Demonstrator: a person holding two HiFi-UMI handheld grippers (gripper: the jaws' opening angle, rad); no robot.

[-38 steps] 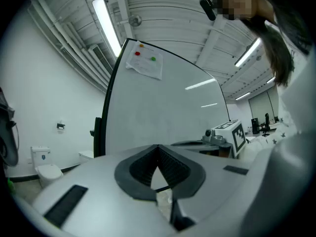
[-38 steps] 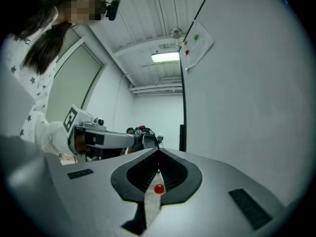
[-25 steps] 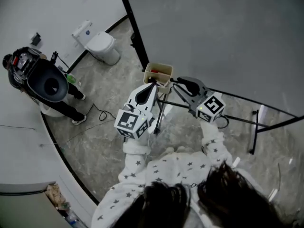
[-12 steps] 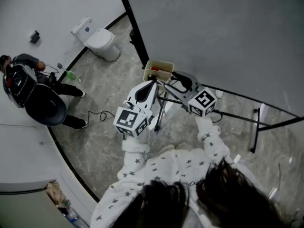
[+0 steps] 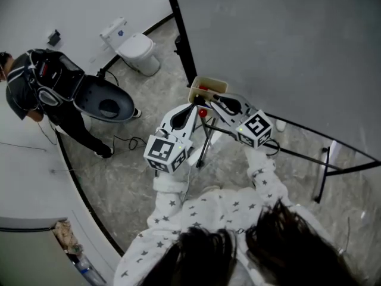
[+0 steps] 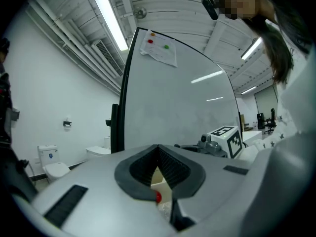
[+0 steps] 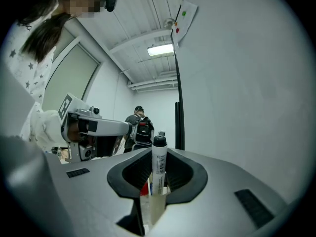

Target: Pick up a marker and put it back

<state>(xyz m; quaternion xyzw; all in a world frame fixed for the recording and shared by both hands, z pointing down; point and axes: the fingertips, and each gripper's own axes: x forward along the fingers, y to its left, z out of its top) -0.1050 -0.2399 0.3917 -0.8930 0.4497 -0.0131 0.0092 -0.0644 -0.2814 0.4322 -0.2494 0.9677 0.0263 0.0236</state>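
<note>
— The marker (image 7: 158,166): where is it seen?
— It is held upright in the jaws of the right gripper (image 5: 211,103), black cap uppermost, just above the beige box (image 5: 215,85) beside the whiteboard (image 5: 280,40).
— And the left gripper (image 5: 195,107)?
— Its jaws are drawn narrow. A red tip (image 6: 158,197) is seen in the slit, but whether it is gripped cannot be told.

A white top (image 5: 214,214) printed with small dark stars is worn, with long sleeves (image 5: 171,202), and dark hair (image 5: 286,237) is seen. The left gripper (image 5: 194,105) and the right gripper (image 5: 209,99) are cased in pale grey shells, lined inside with black ribbed pads (image 6: 173,168). A white cube (image 5: 164,154) with black square markers is carried on each, and dark rectangular slots (image 6: 64,205) are set into the shells.
</note>
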